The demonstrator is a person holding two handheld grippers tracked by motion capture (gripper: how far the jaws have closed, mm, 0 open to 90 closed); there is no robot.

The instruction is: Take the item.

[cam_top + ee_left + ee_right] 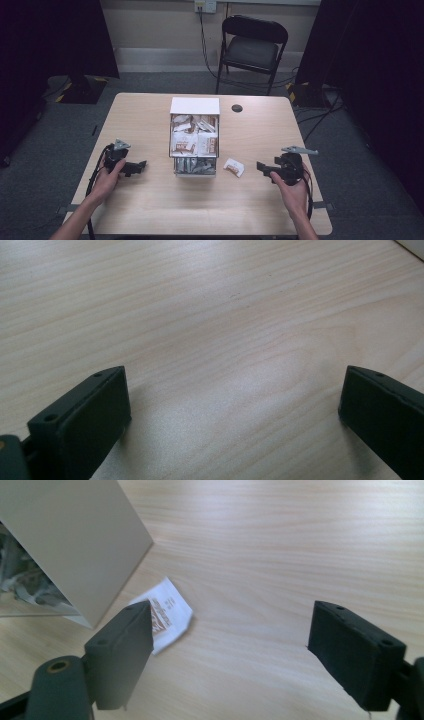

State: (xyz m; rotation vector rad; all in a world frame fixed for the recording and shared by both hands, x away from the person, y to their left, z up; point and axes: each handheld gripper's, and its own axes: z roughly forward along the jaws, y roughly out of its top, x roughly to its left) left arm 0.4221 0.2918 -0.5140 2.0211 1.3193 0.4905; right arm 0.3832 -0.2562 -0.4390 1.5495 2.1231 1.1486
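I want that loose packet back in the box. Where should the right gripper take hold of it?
The packet lies flat on the table, right of the box. Probably come from above with the open right gripper, jaws across its narrower width: its edges seem too thin for a side grip.

No readable text anywhere; the loose sachet (165, 612) on the desk (280, 540), just beside the box (80, 540), carries brown print and a few small dark lines in the right gripper view, too blurred to make out; in the high view the same sachet (234, 167) lies right of the box (195, 106), toward the desk's near edge, print too small to read; the packets in the box (194, 141) show brown-and-white markings, illegible; the left gripper view has bare desk (210, 315) wood, no markings.
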